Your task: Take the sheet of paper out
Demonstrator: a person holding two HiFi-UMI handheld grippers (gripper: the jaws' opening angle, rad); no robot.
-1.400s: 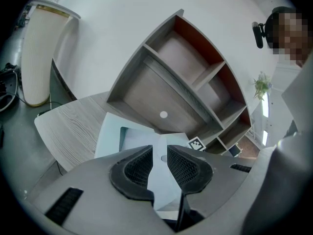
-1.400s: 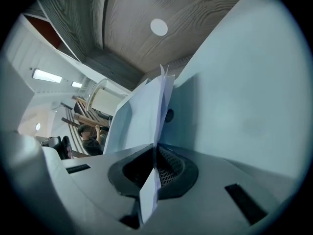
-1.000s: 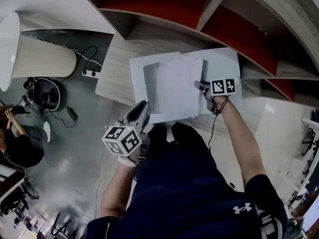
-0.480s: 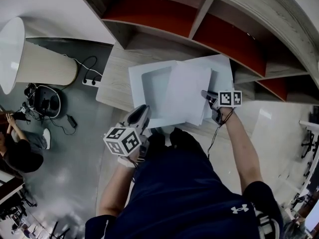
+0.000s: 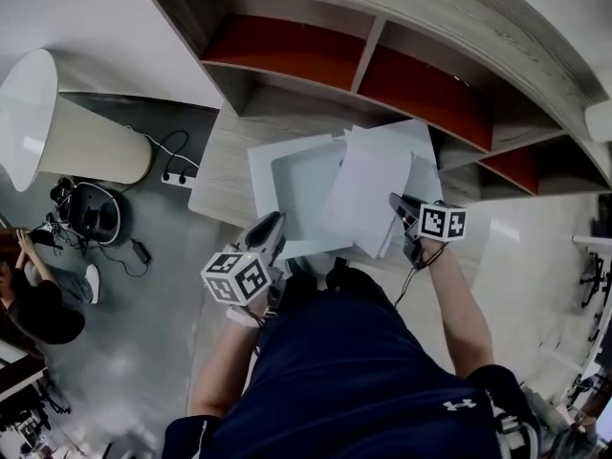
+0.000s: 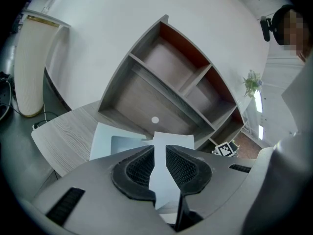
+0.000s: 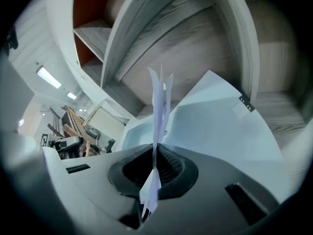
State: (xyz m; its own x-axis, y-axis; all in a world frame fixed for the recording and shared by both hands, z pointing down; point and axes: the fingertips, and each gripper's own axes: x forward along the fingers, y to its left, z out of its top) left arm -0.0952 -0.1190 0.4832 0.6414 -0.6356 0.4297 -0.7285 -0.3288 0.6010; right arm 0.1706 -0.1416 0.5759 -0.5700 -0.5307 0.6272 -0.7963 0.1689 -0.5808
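Mid-extraction: right gripper (image 5: 396, 203) jaws were clamped on the paper's (image 5: 368, 185) edge, holding it over the tray's (image 5: 283, 161) 3 o'clock side on the tabletop (image 5: 222, 151), while left gripper (image 5: 272, 224) jaws sat spread and empty at 6 o'clock; next call was probably carrying it clear.

Sheet of paper (image 5: 368, 194) is thin, matt white stuff. The tray (image 5: 261, 175) looks like smooth pale plastic. Table (image 5: 225, 161) is light wood-grain, and the shelf (image 5: 370, 46) is greyer grain with flat red backs. Left claw (image 6: 159, 163) is smooth grey plastic, with ribbed, rubbery black pads (image 6: 183, 166). Floor (image 5: 143, 285) is shiny grey.
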